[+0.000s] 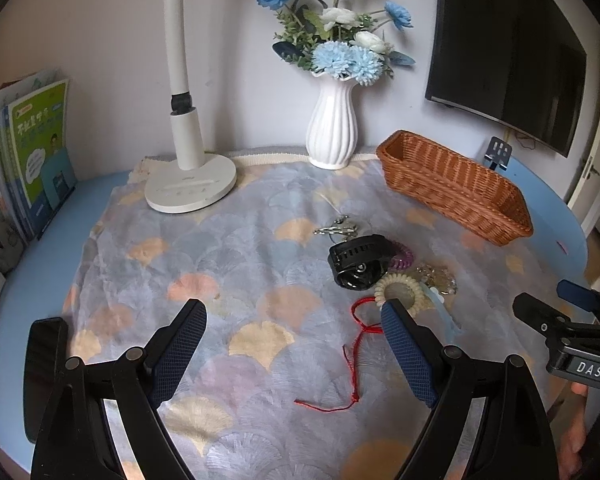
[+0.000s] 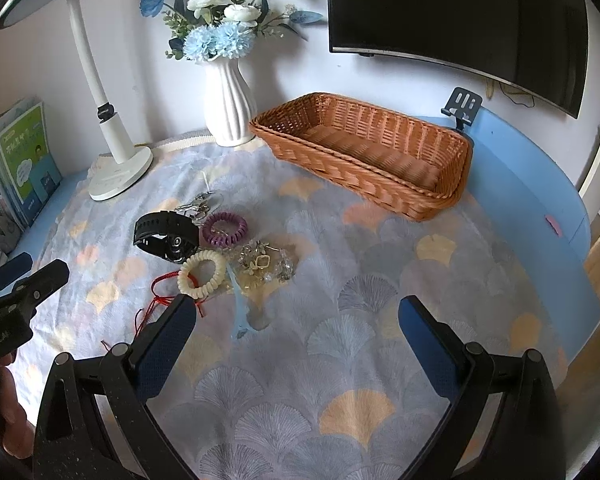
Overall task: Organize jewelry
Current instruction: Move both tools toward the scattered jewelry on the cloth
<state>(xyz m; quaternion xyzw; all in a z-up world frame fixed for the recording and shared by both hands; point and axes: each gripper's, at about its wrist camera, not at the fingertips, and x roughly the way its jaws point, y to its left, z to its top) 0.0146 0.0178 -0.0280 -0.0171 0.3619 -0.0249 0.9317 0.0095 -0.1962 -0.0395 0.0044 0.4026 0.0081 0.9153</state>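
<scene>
A pile of jewelry lies on the patterned cloth (image 2: 340,320): a black watch (image 2: 166,236), a purple coil hair tie (image 2: 225,229), a cream coil hair tie (image 2: 202,273), a red string bracelet (image 1: 358,344), a gold beaded piece (image 2: 266,266), a pale blue clip (image 2: 242,312) and silver metal pieces (image 1: 338,229). An empty wicker basket (image 2: 364,152) stands behind them. My left gripper (image 1: 294,312) is open above the cloth, left of the pile. My right gripper (image 2: 298,314) is open, in front of the pile and to its right.
A white vase of blue flowers (image 1: 332,128) and a white desk lamp (image 1: 190,184) stand at the back. Books (image 1: 36,156) lean at the left. A dark monitor (image 2: 460,20) hangs on the wall. A phone stand (image 2: 462,108) sits behind the basket.
</scene>
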